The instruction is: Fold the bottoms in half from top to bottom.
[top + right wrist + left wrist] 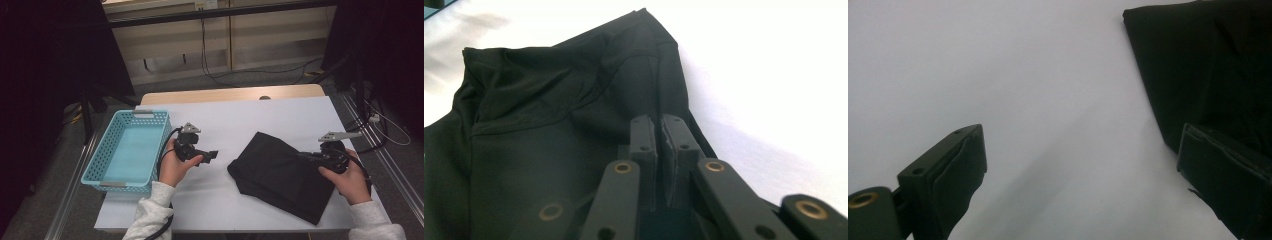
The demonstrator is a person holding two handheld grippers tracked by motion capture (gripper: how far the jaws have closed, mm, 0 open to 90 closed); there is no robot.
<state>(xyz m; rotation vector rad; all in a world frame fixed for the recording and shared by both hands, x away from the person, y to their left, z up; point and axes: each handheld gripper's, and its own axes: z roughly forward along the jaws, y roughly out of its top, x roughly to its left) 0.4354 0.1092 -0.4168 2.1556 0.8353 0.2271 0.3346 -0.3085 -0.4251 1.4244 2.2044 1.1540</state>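
Black folded fabric garment (282,175) is lying on the white table (280,115), its right edge being pinched between the pressed-together jaws of the right gripper (660,135). Well off to its left, the left gripper (212,156) is hovering with jaws spread, just beside the turquoise perforated plastic basket (112,135).
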